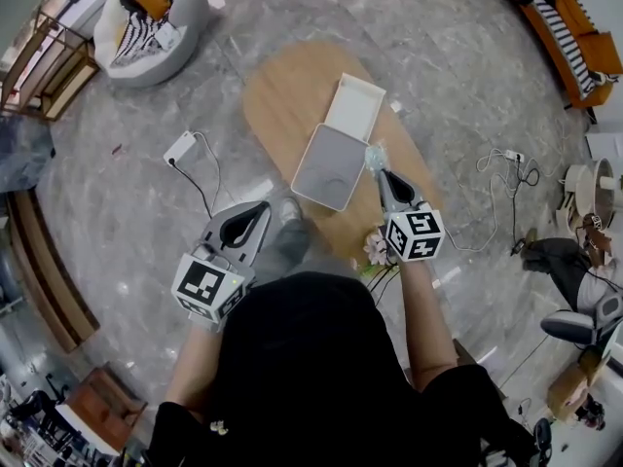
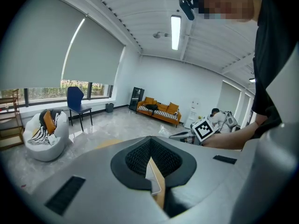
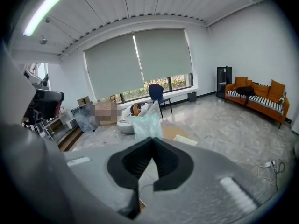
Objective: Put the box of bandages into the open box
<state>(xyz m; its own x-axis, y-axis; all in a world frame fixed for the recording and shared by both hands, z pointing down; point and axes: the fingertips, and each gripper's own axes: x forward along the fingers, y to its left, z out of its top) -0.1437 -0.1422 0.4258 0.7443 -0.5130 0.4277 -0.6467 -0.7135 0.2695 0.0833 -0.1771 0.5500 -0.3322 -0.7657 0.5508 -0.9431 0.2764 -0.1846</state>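
On the oval wooden table (image 1: 282, 95) lies the open box (image 1: 329, 166), a flat tray with a grey inside, its white lid (image 1: 355, 105) folded back beyond it. My right gripper (image 1: 381, 173) hovers at the tray's right edge, shut on a crinkled clear plastic packet (image 1: 374, 154). In the right gripper view the packet (image 3: 145, 124) sticks up past the closed jaws of the right gripper (image 3: 150, 143). My left gripper (image 1: 263, 207) hangs over the floor left of the table, shut and holding nothing. The left gripper (image 2: 150, 141) has the tabletop beneath it.
A white power strip (image 1: 180, 147) with its cable lies on the marble floor left of the table. A white beanbag seat (image 1: 151, 17) stands far left, an orange sofa (image 1: 560, 27) far right. A seated person (image 1: 574, 261) and cables are at the right. Small flowers (image 1: 375, 249) sit near me.
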